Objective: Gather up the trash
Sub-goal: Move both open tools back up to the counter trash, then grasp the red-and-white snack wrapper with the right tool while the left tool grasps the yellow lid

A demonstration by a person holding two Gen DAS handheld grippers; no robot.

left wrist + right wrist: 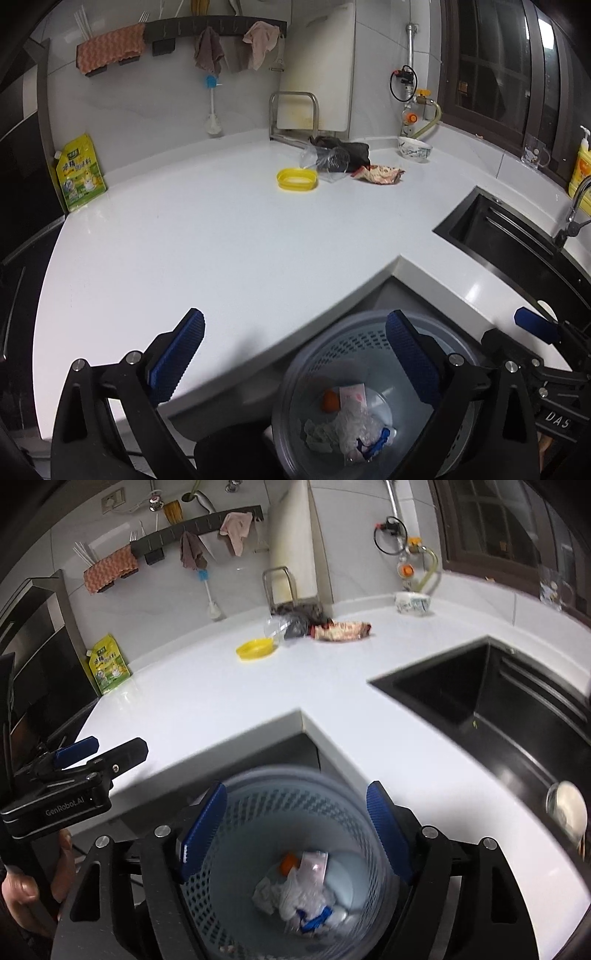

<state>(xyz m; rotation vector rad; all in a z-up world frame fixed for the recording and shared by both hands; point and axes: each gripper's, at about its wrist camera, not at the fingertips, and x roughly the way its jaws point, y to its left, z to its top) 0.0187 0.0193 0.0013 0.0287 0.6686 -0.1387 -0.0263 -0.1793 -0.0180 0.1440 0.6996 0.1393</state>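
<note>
Trash (295, 890) already down in wastebasket (258, 805), below tabletop (221, 240) edge. Left gripper (295, 354) above basket: fingers (177, 354) spread wide, nothing between. Right gripper (295, 830) likewise over basket, fingers (201, 827) parted, empty. Beyond basket, at far wall: yellow lid (297, 179), clear cup (327, 160), crumpled wrapper (378, 173), dark bag (354, 151). Next, probably: reach far past basket, take lid or wrapper first, keep fingers wide on approach, pinch cup rim gently to avoid crushing or rolling.
</note>
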